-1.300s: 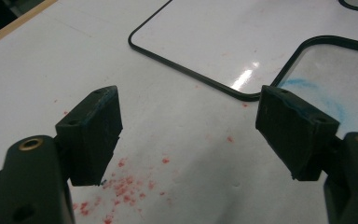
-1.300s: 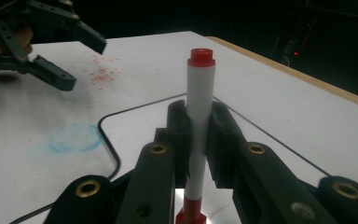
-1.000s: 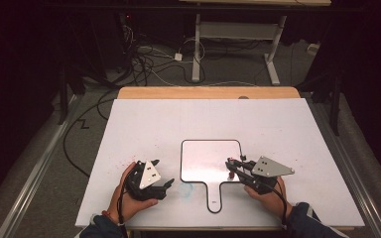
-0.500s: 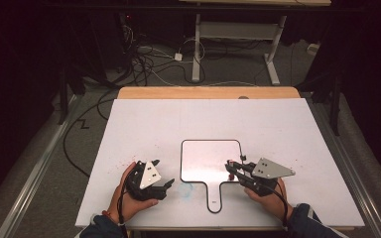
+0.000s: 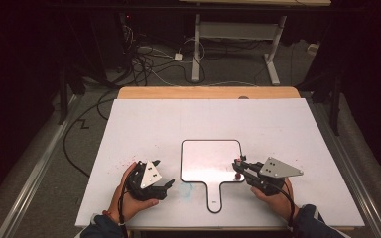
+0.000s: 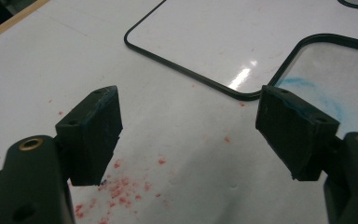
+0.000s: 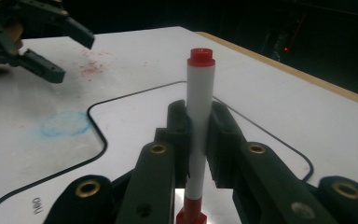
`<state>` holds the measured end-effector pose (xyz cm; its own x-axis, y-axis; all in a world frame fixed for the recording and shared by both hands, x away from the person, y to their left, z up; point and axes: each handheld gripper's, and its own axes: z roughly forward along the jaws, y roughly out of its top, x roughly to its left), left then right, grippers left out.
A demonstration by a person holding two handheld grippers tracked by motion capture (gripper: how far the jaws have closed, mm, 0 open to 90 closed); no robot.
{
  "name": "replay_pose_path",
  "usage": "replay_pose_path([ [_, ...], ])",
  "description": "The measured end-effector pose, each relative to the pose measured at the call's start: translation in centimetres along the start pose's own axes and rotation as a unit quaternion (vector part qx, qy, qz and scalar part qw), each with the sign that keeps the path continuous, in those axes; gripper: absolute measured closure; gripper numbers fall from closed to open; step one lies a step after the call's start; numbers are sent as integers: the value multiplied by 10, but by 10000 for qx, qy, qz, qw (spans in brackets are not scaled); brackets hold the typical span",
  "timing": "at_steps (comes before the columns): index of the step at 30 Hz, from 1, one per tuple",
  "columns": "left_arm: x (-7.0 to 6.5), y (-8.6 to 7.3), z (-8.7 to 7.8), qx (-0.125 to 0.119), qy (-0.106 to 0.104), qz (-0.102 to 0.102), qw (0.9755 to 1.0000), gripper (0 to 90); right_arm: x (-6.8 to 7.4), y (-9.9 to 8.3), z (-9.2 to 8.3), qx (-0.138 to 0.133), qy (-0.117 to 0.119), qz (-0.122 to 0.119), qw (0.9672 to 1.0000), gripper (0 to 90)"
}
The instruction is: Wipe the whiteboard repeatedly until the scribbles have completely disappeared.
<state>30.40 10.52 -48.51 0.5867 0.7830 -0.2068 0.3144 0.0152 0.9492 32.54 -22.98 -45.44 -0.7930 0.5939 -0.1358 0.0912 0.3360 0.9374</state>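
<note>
The right gripper point(image 7: 200, 135) pinches a red-capped white marker point(image 7: 199, 121) between its fingers; the marker stands upright across them, cap end up in the right gripper view. In the high view this gripper point(image 5: 239, 166) sits at the right edge of the small whiteboard point(image 5: 211, 161), a paddle-shaped board with a black rim and a handle pointing toward the person. The marker's lower end appears to be at or just above the board; contact cannot be confirmed.

The left gripper point(image 6: 186, 135) rests on the surface point(image 5: 178, 119) to the left of the board, fingers spread wide with nothing between them.

Progress, as judged: the pick-up of the marker is complete. The cap looks to be on, so writing would first call for uncapping, possibly with the idle left gripper. The board face shows no fresh strokes. A faint blue smudge point(image 7: 65, 123) and red specks point(image 6: 121, 189) mark the surface beside the board.
</note>
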Motion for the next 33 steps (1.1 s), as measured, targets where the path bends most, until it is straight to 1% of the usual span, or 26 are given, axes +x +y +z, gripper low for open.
replay_pose_path([
  [2,0,0,0,-4,-5,-4,10000,214,3,1,-1,27,30,-52,10000,815],
  [3,0,0,0,-7,-9,-5,10000,214,2,0,-3,42,20,-78,10000,815],
  [5,0,0,0,2,-6,-2,10000,214,-4,-1,-5,52,-69,-77,9999,815],
  [8,0,0,0,-7,-20,-5,10000,214,-17,-3,-6,52,-249,29,9997,815],
  [9,0,0,0,-5,-21,-3,10000,214,-20,-3,-5,40,-268,32,9996,815],
  [11,0,0,1,10,-27,3,10000,214,-23,-3,-2,28,-301,32,9995,815],
  [12,0,0,1,18,-30,3,10000,214,-25,-2,2,25,-333,-6,9994,815],
  [14,-1,-1,2,37,-36,22,10000,214,-29,-1,8,-4,-352,-4,9994,815],
  [16,-1,-1,2,46,-41,20,10000,214,-34,0,14,-22,-436,-33,9990,815],
  [18,-1,-1,2,50,-39,21,10000,214,-40,-1,20,-65,-495,69,9987,815],
  [19,0,-1,2,50,-36,16,10000,214,-44,-1,22,-76,-545,97,9984,815],
  [21,0,-1,2,59,-28,13,10000,214,-48,0,25,-86,-567,129,9983,815],
  [23,0,-2,2,67,-37,14,10000,214,-49,0,28,-97,-568,137,9982,815],
  [24,0,-2,2,70,-39,14,10000,214,-48,1,29,-77,-565,71,9983,815],
  [25,0,-2,2,79,-35,18,10000,214,-47,1,29,-63,-562,65,9984,815],
  [26,0,-2,2,77,-34,17,10000,214,-46,1,28,-34,-566,104,9983,815],
  [27,0,-2,2,58,-36,10,10000,214,-46,1,26,-30,-536,120,9985,815],
  [30,0,-1,2,55,-26,3,10000,214,-42,0,22,-50,-412,272,9988,815],
  [32,0,-1,2,62,-40,7,10000,214,-37,1,25,-58,-339,195,9992,815],
  [33,-1,-1,3,64,-45,18,10000,214,-35,2,28,-74,-301,193,9993,815],
])
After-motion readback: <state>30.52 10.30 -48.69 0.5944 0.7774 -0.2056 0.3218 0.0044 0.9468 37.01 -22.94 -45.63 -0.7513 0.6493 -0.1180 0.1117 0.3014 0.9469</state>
